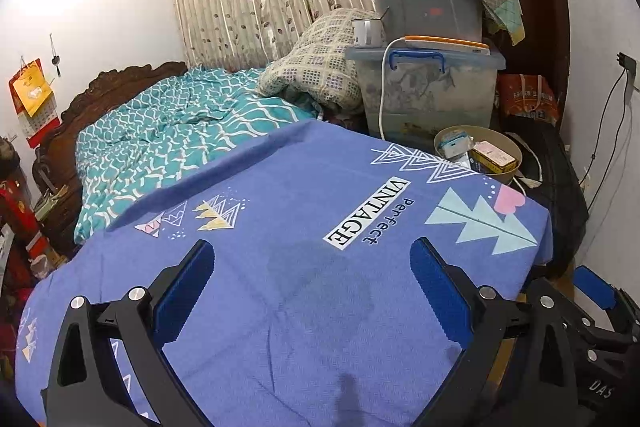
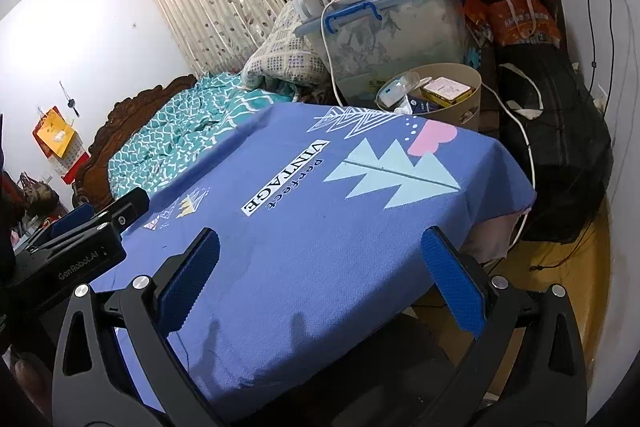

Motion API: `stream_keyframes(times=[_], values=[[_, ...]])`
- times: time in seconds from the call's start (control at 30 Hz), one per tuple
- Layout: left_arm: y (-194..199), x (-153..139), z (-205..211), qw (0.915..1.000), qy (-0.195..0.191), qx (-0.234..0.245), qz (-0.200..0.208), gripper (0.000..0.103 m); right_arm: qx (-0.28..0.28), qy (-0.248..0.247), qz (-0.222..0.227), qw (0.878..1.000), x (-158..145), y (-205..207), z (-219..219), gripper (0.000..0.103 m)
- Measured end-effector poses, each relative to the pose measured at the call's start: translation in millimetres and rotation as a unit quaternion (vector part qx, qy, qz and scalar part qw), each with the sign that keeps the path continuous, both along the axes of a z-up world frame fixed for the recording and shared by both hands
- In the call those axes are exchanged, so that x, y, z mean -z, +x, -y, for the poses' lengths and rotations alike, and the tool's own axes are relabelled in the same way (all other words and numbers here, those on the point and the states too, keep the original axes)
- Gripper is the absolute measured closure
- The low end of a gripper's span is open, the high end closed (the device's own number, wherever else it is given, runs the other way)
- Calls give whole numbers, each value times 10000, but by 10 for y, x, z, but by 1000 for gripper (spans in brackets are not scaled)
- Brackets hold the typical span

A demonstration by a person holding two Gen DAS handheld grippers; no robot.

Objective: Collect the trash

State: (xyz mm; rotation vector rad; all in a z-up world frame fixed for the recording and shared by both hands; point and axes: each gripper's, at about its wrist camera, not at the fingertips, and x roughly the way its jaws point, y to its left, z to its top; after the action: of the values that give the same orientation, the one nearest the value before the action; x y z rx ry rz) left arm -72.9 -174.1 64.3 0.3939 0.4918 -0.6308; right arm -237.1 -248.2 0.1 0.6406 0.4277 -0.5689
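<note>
Grippers both hang over the blue tablecloth with nothing held: the left gripper has its pads wide apart, and the right gripper is spread just as wide (its right pad past the cloth's edge). Trash sits in the round bin at one o'clock, beyond the table's far corner.

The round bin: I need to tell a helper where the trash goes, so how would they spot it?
Start at the table under the blue tablecloth. Past its far right corner, before the stacked clear storage boxes, stands the round beige bin. Alone there it is open-topped, with small cartons inside.
</note>
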Motion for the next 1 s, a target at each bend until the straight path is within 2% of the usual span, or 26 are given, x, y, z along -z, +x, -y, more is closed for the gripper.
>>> stream_keyframes(times=[1.0], values=[[27, 18, -68, 9994, 166, -168, 259, 8, 27, -83, 39, 10000, -39, -36, -32, 3]])
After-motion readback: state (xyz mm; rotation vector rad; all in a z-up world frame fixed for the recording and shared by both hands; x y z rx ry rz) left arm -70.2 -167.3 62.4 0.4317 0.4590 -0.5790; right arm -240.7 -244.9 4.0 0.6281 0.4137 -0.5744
